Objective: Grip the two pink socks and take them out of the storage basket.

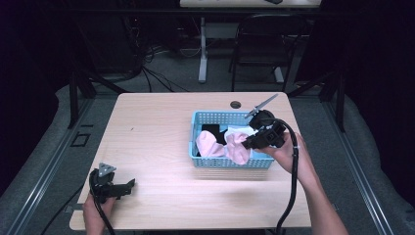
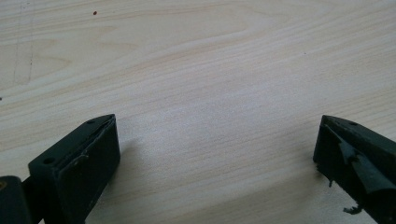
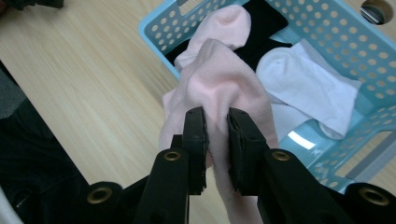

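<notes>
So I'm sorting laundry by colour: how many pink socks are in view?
2. One pink sock is pinched in the right gripper at the light blue perforated plastic basket; another pink sock lies in the basket's left part. More may hide underneath.

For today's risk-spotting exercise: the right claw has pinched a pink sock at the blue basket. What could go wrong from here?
1. The right claw grips only a fold of the pink sock, so it may slip free when lifted.
2. The sock hangs over the rim of the blue basket; pulling could drag or tip the light basket.
3. The white sock lies beside it and might get dragged along.
</notes>
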Motion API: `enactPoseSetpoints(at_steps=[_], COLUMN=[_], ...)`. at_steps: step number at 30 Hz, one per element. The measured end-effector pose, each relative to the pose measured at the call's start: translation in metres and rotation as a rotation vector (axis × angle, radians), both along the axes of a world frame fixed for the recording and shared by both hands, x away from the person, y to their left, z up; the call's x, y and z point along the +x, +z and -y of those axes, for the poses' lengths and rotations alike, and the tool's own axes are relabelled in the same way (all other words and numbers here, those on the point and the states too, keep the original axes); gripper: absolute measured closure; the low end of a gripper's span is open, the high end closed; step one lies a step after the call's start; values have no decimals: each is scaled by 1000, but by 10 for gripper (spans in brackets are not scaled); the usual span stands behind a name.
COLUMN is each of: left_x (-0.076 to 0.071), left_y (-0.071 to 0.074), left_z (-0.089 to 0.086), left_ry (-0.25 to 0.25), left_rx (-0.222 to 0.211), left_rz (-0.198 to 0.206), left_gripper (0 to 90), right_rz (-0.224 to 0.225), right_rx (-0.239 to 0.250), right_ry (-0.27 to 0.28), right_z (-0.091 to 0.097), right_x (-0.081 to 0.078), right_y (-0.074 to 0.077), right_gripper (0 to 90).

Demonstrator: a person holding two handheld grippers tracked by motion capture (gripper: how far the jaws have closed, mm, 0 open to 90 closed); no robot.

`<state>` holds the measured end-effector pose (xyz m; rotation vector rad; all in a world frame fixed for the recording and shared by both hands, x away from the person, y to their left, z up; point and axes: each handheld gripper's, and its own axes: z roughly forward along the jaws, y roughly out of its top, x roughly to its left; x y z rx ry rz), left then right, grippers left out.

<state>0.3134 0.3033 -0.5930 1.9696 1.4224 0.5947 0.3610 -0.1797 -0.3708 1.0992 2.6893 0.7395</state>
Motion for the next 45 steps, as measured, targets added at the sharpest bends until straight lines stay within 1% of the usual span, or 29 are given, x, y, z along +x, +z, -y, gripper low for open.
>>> enactPoseSetpoints(at_steps=[2, 4, 6, 7, 9, 10, 11, 14, 18, 19, 20, 22, 23, 25, 26, 27, 28, 29, 31, 32, 33, 34, 36, 38, 39, 40, 42, 44, 45], left_x=[0, 0, 0, 0, 0, 0, 0, 0, 0, 0, 1, 1, 1, 1, 0, 0, 0, 1, 0, 0, 0, 1, 1, 1, 1, 1, 1, 1, 1], left_y=[0, 0, 0, 0, 0, 0, 0, 0, 0, 0, 0, 0, 0, 0, 0, 0, 0, 0, 0, 0, 0, 0, 0, 0, 0, 0, 0, 0, 0], left_z=[0, 0, 0, 0, 0, 0, 0, 0, 0, 0, 0, 0, 0, 0, 0, 0, 0, 0, 0, 0, 0, 0, 0, 0, 0, 0, 0, 0, 0], left_ry=[0, 1, 3, 2, 2, 2, 2, 3, 3, 1, -1, -1, -1, -1, -3, -3, -3, -1, -2, -3, -2, -2, -2, -3, -2, -2, -2, -1, -1], left_rx=[0, 0, -4, -3, -3, -3, -3, -4, -4, -1, -1, -1, -1, -1, 2, 2, 1, -1, 0, 1, 1, 0, 0, 2, 2, 1, 2, -1, 0], left_rz=[0, 1, 1, 0, 0, 0, -1, 1, 1, 0, -1, -1, -1, -1, -1, -1, -1, -1, 0, -1, -1, -1, -1, -1, -1, -1, -1, -1, -1], left_gripper=[6, 6, 5, 5, 5, 5, 5, 5, 5, 5, 5, 5, 5, 5, 5, 6, 5, 5, 5, 6, 6, 5, 5, 5, 5, 5, 5, 5, 5], right_rz=[-8, -11, -15, -23, -28, -34, -34, -56, -83, -93, -99, -109, -117, -132, -138, -136, -149, -149, -161, -158, -162, -181, -175, -164, -153, -142, -136, -131, -130], right_rx=[9, 9, 5, 10, 10, 16, 16, 17, 20, 29, 15, 31, 9, 11, 2, -8, -11, -11, -37, -38, -46, -47, -46, -27, -17, -9, 1, 35, 30], right_ry=[12, 16, 28, 34, 42, 45, 45, 55, 70, 70, 79, 79, 85, 94, 92, 95, 88, 88, 89, 85, 75, 79, 73, 70, 58, 55, 49, 46, 51], right_z=[-1, -2, -3, -5, -6, -8, -8, -12, -20, -23, -25, -30, -34, -38, -41, -44, -48, -48, -53, -54, -56, -58, -59, -59, -58, -56, -55, -52, -50], right_x=[-7, -9, -15, -20, -23, -28, -28, -32, -36, -37, -37, -38, -39, -40, -40, -41, -41, -41, -41, -41, -40, -38, -37, -37, -38, -38, -38, -40, -40], right_y=[-6, -7, -14, -20, -24, -32, -32, -44, -63, -67, -71, -80, -86, -95, -100, -107, -117, -117, -128, -132, -136, -143, -145, -146, -145, -142, -139, -135, -132], right_gripper=[780, 779, 780, 780, 780, 779, 779, 779, 780, 780, 780, 780, 780, 780, 779, 777, 772, 772, 767, 766, 756, 712, 689, 568, 535, 462, 452, 378, 352])
